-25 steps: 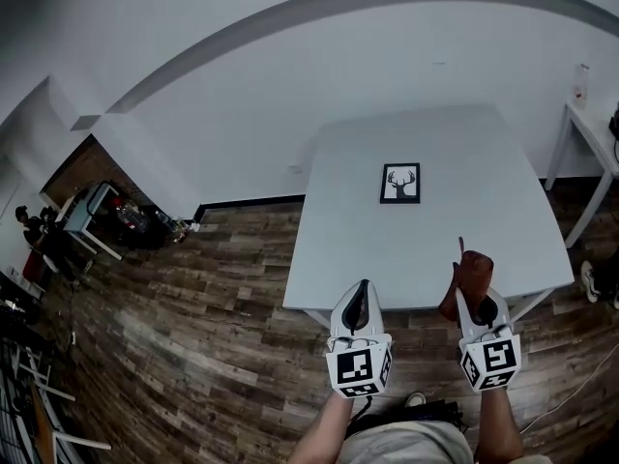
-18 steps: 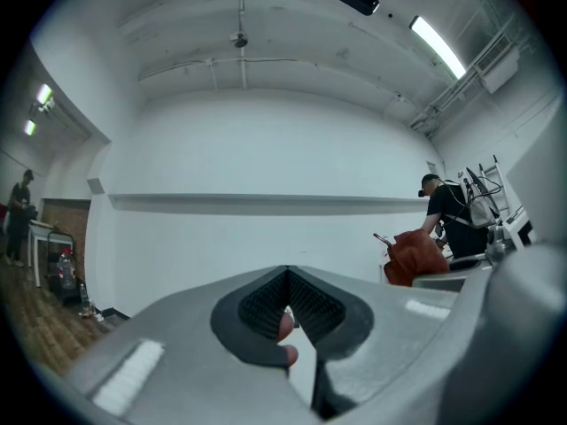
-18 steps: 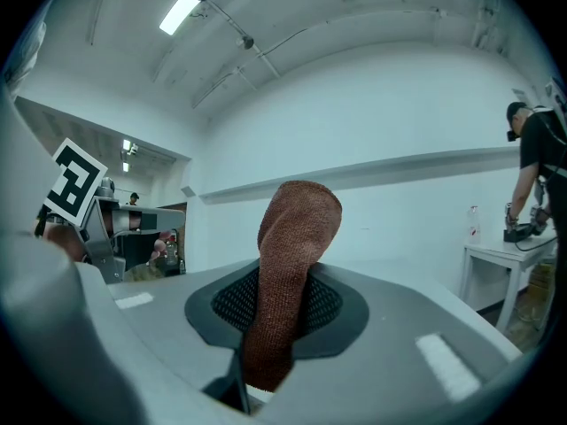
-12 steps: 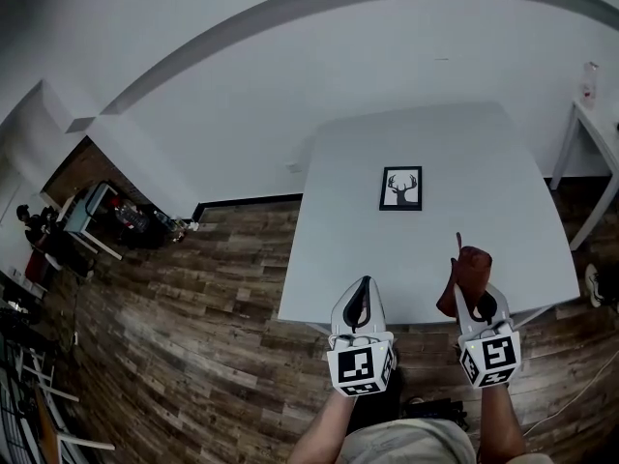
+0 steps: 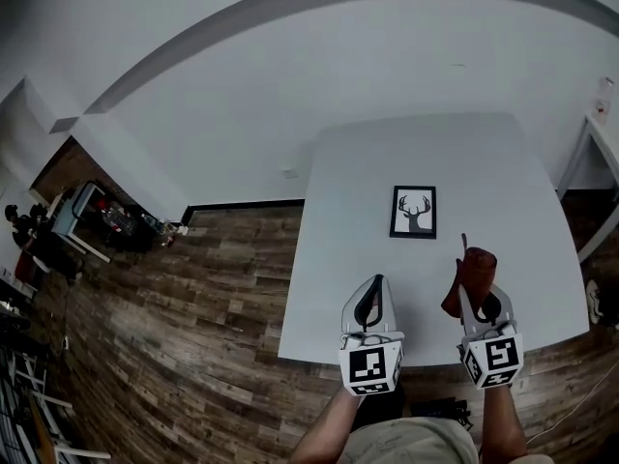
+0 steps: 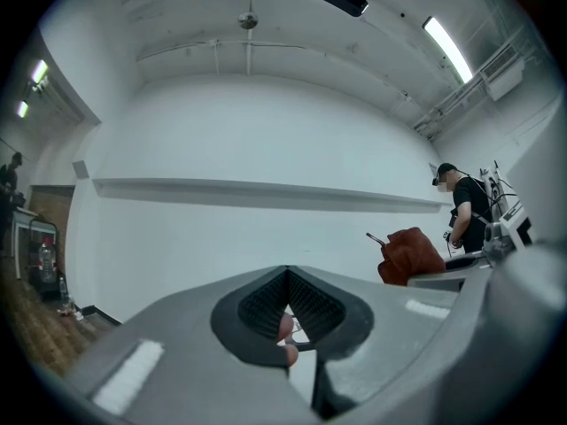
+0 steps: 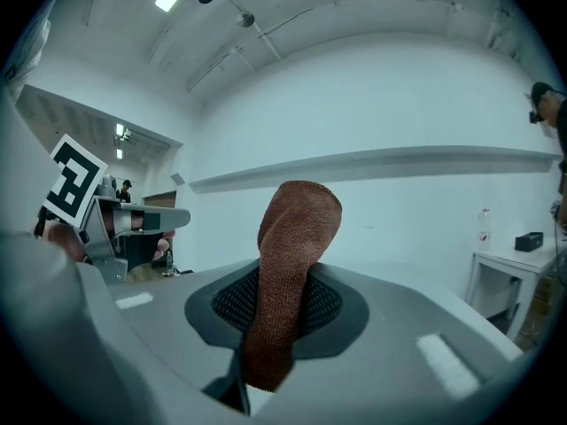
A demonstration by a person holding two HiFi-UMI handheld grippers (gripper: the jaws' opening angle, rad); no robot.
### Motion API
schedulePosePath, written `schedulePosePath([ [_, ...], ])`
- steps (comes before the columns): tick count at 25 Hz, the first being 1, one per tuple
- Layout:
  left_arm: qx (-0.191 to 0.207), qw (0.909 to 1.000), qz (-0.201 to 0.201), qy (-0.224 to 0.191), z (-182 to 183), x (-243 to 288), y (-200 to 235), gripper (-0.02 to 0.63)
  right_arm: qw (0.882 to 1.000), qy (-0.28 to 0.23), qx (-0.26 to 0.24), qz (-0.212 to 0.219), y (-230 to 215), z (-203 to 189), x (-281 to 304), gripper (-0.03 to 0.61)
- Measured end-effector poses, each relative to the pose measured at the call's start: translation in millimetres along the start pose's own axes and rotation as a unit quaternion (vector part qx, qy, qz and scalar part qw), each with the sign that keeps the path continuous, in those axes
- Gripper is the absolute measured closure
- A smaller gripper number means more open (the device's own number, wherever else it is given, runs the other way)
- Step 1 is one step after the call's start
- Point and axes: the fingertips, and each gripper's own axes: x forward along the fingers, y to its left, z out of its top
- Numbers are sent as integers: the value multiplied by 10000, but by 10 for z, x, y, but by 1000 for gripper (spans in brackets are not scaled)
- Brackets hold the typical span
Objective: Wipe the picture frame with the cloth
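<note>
Table (image 5: 338, 259) sat under and ahead of the left hand-held gripper (image 5: 375, 290) and the right hand-held gripper (image 5: 476, 303). Frame (image 5: 413, 211) lay flat on it, ahead of the right one and apart from it. Right jaws were clamped on the cloth (image 5: 471, 271), which stuck out past the tips. Left jaws were closed, empty.

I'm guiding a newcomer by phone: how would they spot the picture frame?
Find the large white table by the white wall. Flat near its middle lies the picture frame: small, black-bordered, showing an antlered deer head, the only thing resting on it.
</note>
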Motion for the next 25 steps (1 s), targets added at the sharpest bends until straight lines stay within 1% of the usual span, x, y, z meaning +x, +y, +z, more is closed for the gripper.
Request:
schedulePosePath([
  [3,-19,9999,-43,93,-79,272,202,614,10000,60,28,-47,-7,23,340,471],
  [7,-85,9999,-61,110,-110,582,493,614,9998,156,7,-135,3,54,726,471],
  [12,-183,9995,-198,146,-126,930,732,614,9991,284,-3,-301,-45,80,1114,469],
  [16,-182,9991,-338,182,-205,1172,837,613,9987,399,54,-319,-55,72,1391,469],
  [20,-187,9990,-378,172,-203,1336,877,614,9985,442,145,-299,-66,111,1560,469],
  [25,-130,9993,-343,95,-201,1443,867,614,9972,674,201,-244,-135,-31,1702,469],
])
